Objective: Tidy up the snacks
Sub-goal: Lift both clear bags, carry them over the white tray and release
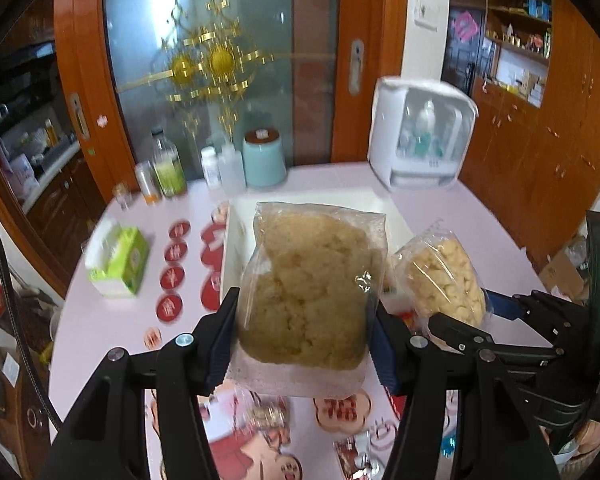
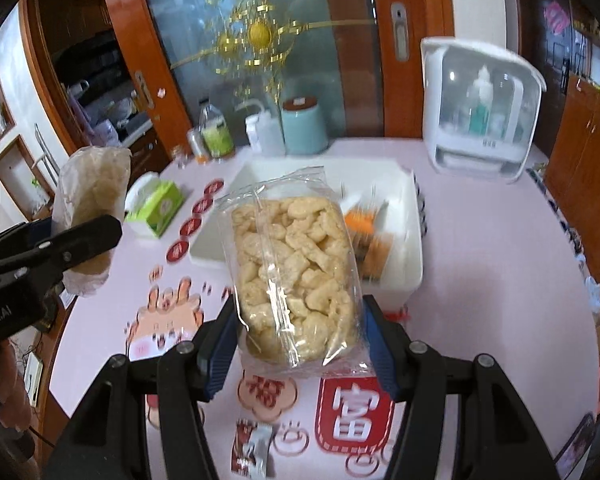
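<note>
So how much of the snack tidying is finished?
Partly done: the white bin already holds some orange packets. In hand: the left gripper clamps a crumbly snack bag, the right gripper a puffed snack bag. Left: a small packet on the table.

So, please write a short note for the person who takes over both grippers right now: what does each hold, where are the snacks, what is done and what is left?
Left gripper: shut on the crumbly snack bag, held up above the table.
Right gripper: shut on the puffed snack bag, also in the air.
White bin: ahead on the pink table, with orange packets already inside.
Left: put both bags into the bin. A small red wrapper lies on the near table.
</note>
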Tool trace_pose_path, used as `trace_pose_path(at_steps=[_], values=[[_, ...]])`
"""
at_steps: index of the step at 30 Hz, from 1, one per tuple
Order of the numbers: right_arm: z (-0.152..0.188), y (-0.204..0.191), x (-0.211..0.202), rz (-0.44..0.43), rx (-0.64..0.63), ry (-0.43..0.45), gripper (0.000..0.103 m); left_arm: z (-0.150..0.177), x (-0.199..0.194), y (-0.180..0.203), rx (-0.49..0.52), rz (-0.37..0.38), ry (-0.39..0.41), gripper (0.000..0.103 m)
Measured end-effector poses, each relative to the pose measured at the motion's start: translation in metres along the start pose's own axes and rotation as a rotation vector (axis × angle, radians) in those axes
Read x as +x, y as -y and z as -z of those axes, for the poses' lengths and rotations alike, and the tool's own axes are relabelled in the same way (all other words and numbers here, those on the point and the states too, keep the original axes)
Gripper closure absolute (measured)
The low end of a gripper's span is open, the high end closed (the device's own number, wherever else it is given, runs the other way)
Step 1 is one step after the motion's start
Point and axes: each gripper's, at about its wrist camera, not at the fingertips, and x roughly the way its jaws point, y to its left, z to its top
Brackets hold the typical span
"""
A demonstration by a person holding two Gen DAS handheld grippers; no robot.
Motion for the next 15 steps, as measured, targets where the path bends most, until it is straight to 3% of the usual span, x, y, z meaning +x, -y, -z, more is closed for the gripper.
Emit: trace_pose_path(at_steps=[9,15], values=[[-0.064,0.001,-0.013,-0.019,-0.022,0.122,0.044,-0.064,-0.012,-0.005,-0.001,-0.062,0.14,0.046],[-0.102,0.003,-0.018,-0.039,-0.031,0.181,0.044,-0.095,-0.003,-0.004,-0.003,-0.09,0.177,0.046]])
